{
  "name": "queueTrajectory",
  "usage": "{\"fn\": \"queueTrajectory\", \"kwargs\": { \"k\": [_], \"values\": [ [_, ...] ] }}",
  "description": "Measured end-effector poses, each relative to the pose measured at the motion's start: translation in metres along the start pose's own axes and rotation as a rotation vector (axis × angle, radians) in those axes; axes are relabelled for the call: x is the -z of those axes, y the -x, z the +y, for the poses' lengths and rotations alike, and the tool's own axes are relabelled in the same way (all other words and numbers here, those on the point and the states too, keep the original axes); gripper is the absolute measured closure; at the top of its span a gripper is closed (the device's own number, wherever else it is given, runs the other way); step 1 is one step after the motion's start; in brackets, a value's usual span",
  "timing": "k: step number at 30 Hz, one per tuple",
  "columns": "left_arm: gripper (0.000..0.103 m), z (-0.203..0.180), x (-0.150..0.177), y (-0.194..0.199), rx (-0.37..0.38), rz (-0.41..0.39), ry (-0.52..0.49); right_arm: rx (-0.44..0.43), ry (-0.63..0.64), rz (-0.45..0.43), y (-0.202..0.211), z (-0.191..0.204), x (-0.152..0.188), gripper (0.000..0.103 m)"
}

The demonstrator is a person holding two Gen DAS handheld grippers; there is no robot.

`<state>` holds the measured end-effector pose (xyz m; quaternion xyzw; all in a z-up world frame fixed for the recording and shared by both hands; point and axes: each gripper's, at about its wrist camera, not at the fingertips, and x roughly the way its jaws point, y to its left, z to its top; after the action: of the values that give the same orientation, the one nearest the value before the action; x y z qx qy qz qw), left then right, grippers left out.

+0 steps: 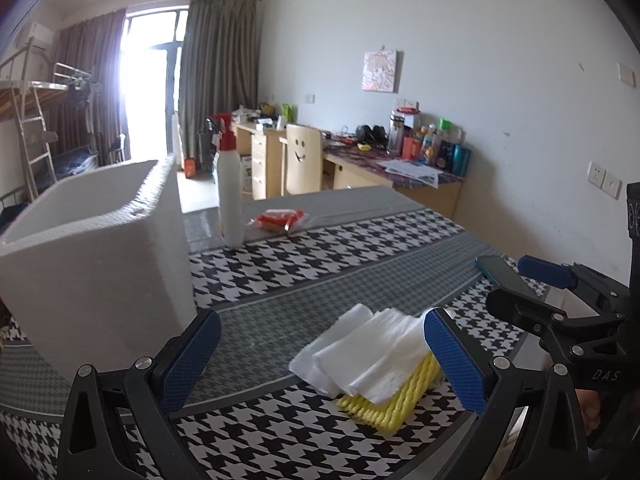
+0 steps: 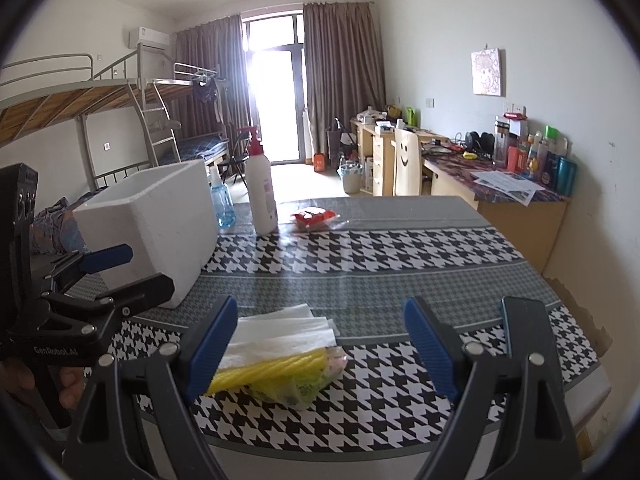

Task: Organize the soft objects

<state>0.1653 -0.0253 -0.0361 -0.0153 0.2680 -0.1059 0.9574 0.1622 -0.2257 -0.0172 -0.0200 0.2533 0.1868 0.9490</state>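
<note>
Here, a small pile of soft things is seen near the front edge of the worktop [image 2: 400, 248], which is covered in a houndstooth cloth. White folded tissues [image 1: 372, 344] lie on top of a yellow twisted rope bundle [image 1: 396, 400], and in the right wrist view a clear bag with greenish contents [image 2: 308, 384] is seen under the rope.

The left claw [image 1: 320, 364] is held wide above the worktop, nothing gripped; its right blue pad [image 1: 452, 360] stands just beside the pile, and whether it touches cannot be told. The right claw [image 2: 320, 348] is likewise spread wide and empty, its left pad [image 2: 212, 344] close against the pile's near end.

A white foam box [image 1: 96, 256], open at the top, stands to the left of the pile, well apart from it. Farther back a white pump bottle [image 2: 260, 188] with a red top and a red packet [image 2: 314, 218] are seen. A dark phone [image 2: 524, 328] lies near the right edge.
</note>
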Motion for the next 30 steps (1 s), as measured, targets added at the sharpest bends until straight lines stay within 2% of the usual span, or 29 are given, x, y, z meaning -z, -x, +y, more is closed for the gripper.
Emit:
{"fn": "queueTrajectory", "kwargs": {
  "k": [19,30],
  "values": [
    [0.001,-0.005,0.014,-0.048,0.034,0.144,-0.023,0.028,-0.019,0.057,-0.012,-0.012,0.014,0.015],
    [0.02,-0.007,0.023,-0.076,0.096,0.251,-0.011,0.025,-0.033,0.081,-0.022,-0.016,0.017,0.015]
  ]
}}
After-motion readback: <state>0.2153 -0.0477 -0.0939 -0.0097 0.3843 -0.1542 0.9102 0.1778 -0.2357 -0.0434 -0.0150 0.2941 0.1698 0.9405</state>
